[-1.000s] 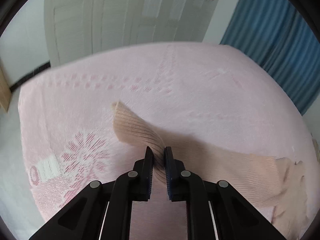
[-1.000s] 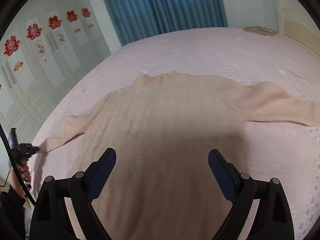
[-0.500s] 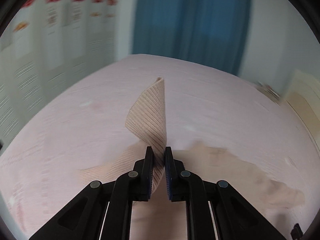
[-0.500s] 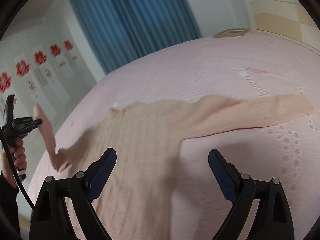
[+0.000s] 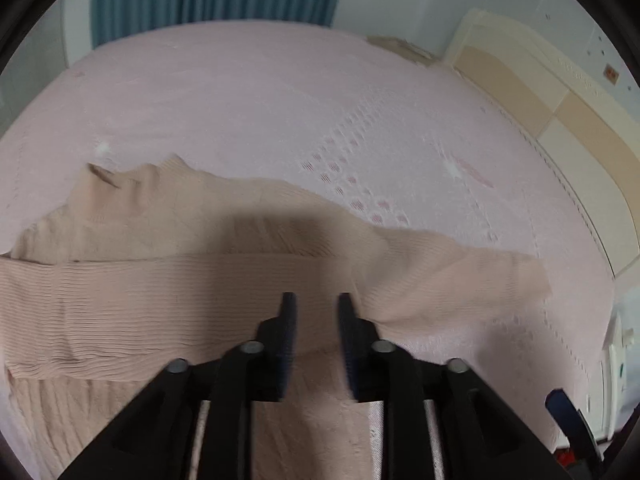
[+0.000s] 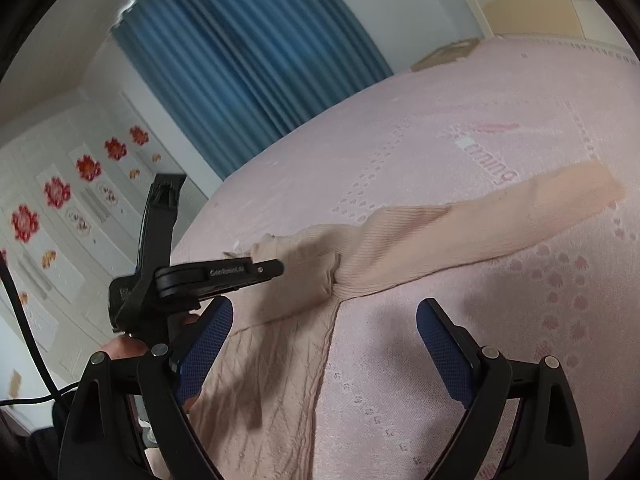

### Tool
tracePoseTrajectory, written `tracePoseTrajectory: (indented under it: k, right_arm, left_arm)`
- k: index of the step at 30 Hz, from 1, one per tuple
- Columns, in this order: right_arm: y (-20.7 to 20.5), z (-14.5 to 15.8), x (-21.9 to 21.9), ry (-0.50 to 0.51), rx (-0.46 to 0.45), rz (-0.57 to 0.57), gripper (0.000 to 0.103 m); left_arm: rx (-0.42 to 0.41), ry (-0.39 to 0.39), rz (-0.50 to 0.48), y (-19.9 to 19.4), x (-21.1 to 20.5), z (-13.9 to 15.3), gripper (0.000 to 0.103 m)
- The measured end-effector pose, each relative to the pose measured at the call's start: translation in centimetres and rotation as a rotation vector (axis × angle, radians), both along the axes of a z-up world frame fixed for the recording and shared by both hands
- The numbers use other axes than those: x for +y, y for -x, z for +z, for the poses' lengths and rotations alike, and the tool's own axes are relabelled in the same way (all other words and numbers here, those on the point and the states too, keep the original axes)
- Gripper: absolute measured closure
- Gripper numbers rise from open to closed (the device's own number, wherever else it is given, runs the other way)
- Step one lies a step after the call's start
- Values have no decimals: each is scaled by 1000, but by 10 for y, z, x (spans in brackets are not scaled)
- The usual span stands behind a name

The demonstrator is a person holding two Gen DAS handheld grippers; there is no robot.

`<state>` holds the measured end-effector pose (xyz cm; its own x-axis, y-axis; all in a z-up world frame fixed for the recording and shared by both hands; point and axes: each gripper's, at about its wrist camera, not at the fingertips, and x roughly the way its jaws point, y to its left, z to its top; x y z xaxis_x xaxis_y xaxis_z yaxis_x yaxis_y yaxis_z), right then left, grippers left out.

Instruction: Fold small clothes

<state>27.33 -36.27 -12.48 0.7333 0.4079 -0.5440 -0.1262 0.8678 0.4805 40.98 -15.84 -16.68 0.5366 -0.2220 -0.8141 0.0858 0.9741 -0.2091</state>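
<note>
Pink bedspread (image 5: 280, 92) fills both views, bare toward 12 o'clock | left gripper (image 5: 316, 312) jaws slightly parted, hovering over folded sleeve (image 5: 160, 292), grasping nothing | right gripper (image 6: 324, 344) wide apart, unloaded | sweater (image 6: 280, 360) flat, other sleeve (image 6: 500, 220) toward 2 o'clock.

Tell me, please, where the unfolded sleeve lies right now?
In the right wrist view, the sleeve stretches rightward across the pink bedspread, beyond the right gripper.
</note>
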Motion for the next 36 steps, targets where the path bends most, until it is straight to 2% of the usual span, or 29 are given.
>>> tracePoseTrajectory:
  k: [1, 3, 5, 8, 13, 17, 20, 22, 25, 28, 31, 36]
  right_arm:
    - [0, 0, 5, 19, -5, 13, 11]
    - [-1, -1, 13, 61, -2, 31, 11]
    - [0, -3, 20, 110, 0, 44, 11]
    - [3, -5, 30, 155, -6, 62, 11]
    - [0, -13, 41, 181, 22, 61, 11]
    - [-7, -27, 56, 204, 71, 73, 11]
    - [-12, -42, 73, 248, 115, 93, 11]
    - [-15, -55, 90, 299, 149, 118, 11]
    - [-17, -72, 110, 341, 186, 150, 11]
    - [-20, -91, 127, 406, 230, 150, 11]
    - [-17, -90, 134, 455, 205, 144, 11]
    - [-15, -92, 132, 453, 214, 137, 11]
  left_arm:
    - [-13, -2, 22, -1, 11, 4, 62]
    - [-43, 6, 61, 0, 43, 13, 34]
    - [-86, -8, 122, 13, 76, 19, 29]
    - [-90, -71, 209, 29, 123, 13, 29]
    - [-27, -160, 348, 53, 205, -20, 30]
    - [22, -137, 391, 64, 243, -52, 30]
    - [20, -155, 383, 72, 249, -69, 30]
    - [-35, -197, 370, 84, 247, -74, 27]
    - [-54, -183, 373, 94, 252, -69, 26]
    - [-25, -164, 390, 90, 259, -74, 20]
    - [-25, -187, 391, 88, 256, -75, 19]
    - [-28, -237, 390, 85, 248, -74, 19]
